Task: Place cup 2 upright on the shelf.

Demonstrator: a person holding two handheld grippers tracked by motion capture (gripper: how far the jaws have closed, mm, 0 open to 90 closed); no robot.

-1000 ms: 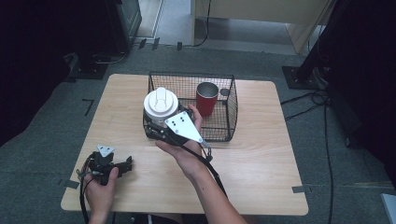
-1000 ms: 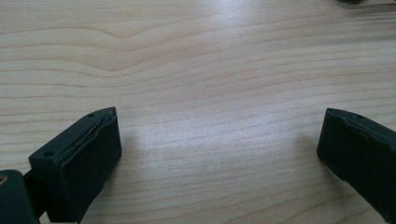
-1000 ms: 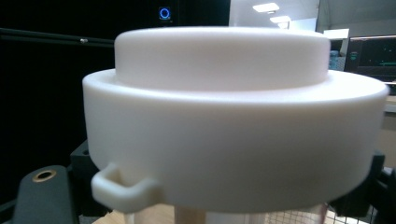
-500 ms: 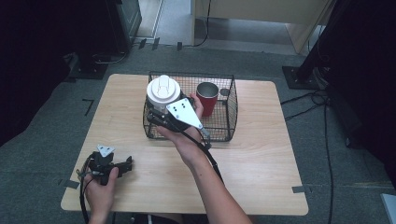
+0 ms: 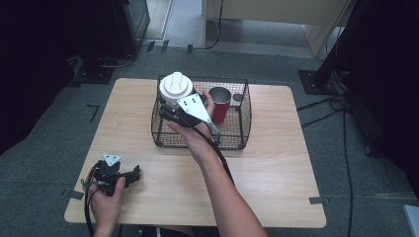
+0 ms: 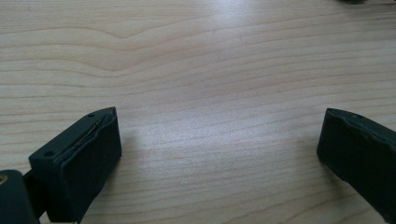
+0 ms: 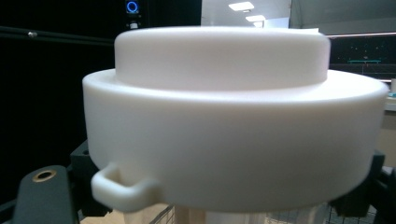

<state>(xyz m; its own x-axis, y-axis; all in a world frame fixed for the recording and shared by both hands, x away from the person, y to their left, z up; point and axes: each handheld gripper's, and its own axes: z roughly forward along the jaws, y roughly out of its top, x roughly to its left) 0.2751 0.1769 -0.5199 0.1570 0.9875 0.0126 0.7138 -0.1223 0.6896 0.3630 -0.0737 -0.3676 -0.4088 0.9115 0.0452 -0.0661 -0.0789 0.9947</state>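
White-lidded cup (image 5: 176, 89) hangs over the wire basket's (image 5: 244, 116) left end, clamped in the right gripper (image 5: 170, 109), which holds it below the lid. Left to right: the left gripper (image 5: 118, 174) rests near the table's (image 5: 276, 168) left corner, jaws wide apart and empty. Lowered off-line, the cup could catch the basket rim or knock the red cup (image 5: 220, 103) to its right. The lid hides the cup's body and the pads' grip.
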